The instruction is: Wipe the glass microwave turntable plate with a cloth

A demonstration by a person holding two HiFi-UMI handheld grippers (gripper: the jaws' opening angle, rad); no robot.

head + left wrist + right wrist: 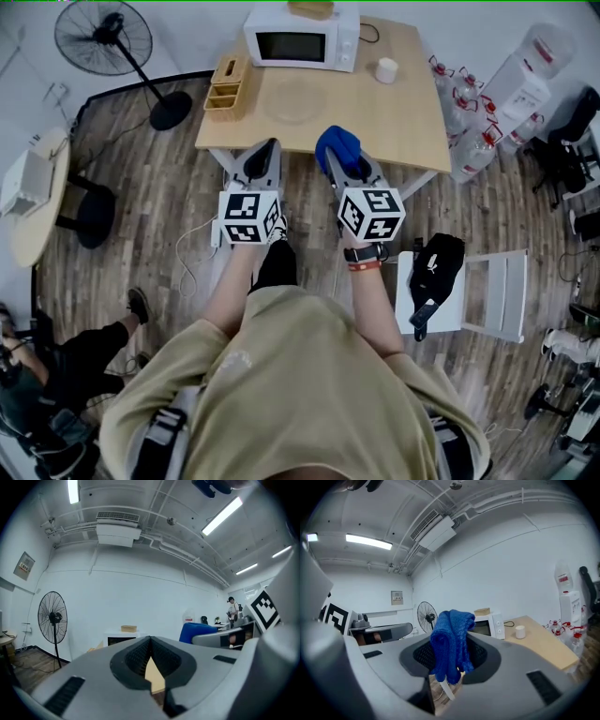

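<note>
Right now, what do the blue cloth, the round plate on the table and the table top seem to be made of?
Blue cloth: soft knitted or terry fabric, matte; a looped texture shows where it hangs folded.
Round plate: probably clear glass; the table's colour shows through it and only its outline stands out.
Table top: pale wood or wood laminate, smooth; I cannot tell which.

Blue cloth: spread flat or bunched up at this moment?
Bunched up. The blue cloth hangs in thick folds, pinched between the jaws of the right tool; none of it lies spread on any surface.
</note>
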